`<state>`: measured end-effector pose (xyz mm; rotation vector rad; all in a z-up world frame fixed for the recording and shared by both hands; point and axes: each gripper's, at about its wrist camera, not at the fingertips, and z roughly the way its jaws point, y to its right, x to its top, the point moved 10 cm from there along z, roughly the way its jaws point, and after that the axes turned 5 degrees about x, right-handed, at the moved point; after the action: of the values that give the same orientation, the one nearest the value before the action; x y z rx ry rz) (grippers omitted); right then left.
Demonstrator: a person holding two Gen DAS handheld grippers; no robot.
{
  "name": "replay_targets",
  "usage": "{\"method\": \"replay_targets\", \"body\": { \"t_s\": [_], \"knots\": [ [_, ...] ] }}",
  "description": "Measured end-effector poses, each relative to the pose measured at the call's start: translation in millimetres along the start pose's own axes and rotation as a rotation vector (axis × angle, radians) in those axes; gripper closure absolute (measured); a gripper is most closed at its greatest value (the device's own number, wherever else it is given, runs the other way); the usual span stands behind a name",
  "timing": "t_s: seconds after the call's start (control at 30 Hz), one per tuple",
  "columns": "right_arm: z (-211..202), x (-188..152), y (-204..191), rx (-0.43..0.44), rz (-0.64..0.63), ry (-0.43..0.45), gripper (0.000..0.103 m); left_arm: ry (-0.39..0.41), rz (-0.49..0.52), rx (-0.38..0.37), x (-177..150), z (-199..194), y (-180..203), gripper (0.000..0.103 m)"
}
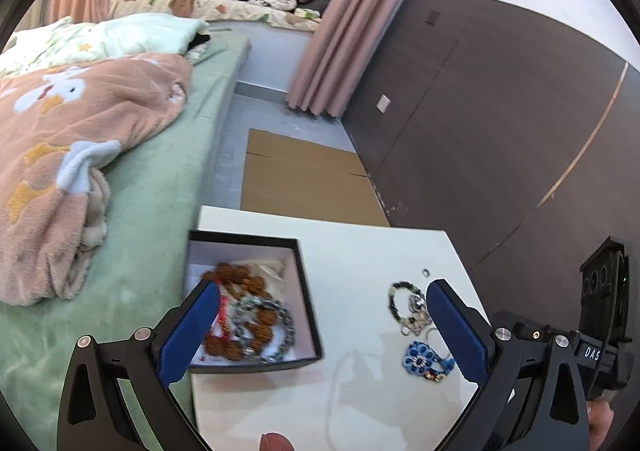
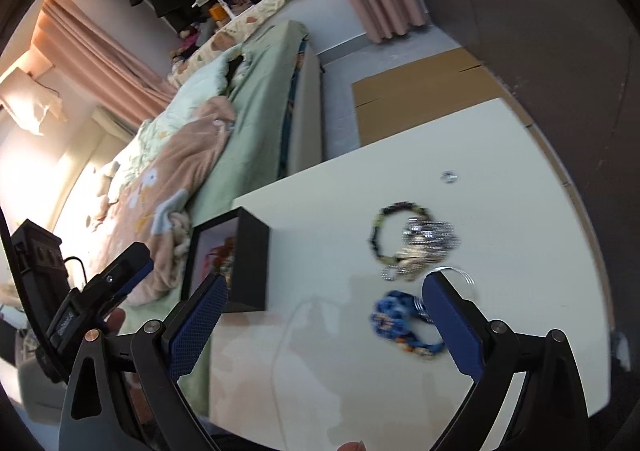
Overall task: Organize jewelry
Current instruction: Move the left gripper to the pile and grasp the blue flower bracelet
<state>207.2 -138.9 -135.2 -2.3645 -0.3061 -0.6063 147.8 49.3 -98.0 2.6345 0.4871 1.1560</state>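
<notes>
1. At the table's (image 1: 360,251) left edge – black box (image 1: 248,303), open, holding brown bead strands (image 1: 240,315) and a silvery chain bracelet (image 1: 268,315).
2. Toward the right edge, loose on the bare top: dark beaded bracelet (image 2: 384,231), silver cluster (image 2: 430,237), blue woven piece (image 2: 394,325); small ring (image 2: 449,176) apart, nearer the far edge.
3. Left gripper (image 1: 324,323) – fingers spread, nothing between.
4. Right gripper (image 2: 324,315) – spread wide, empty, above the table.

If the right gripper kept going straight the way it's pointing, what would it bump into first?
Probably bare tabletop, between the black box and the loose jewelry. The open right gripper holds nothing; depth is hard to judge.
</notes>
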Motion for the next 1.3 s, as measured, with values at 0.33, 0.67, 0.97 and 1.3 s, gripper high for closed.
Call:
{"method": "replay_targets", "body": {
  "t_s": [0.33, 0.67, 0.97, 1.3],
  "knots": [
    [-34, -7, 51, -0.102, 0.027, 0.014, 0.005, -0.022, 0.118, -0.018, -28, 10, 56, 0.0],
    [-51, -7, 84, -0.158, 0.054, 0.014, 0.018, -0.073, 0.263, -0.062, -63, 37, 103, 0.006],
    [-61, -8, 116, -0.171, 0.131, 0.011, 0.018, -0.155, 0.348, -0.082, -97, 66, 130, 0.018],
    [-55, -10, 125, -0.179, 0.144, -0.019, 0.018, -0.216, 0.38, -0.064, -119, 97, 136, 0.024]
  ]
}}
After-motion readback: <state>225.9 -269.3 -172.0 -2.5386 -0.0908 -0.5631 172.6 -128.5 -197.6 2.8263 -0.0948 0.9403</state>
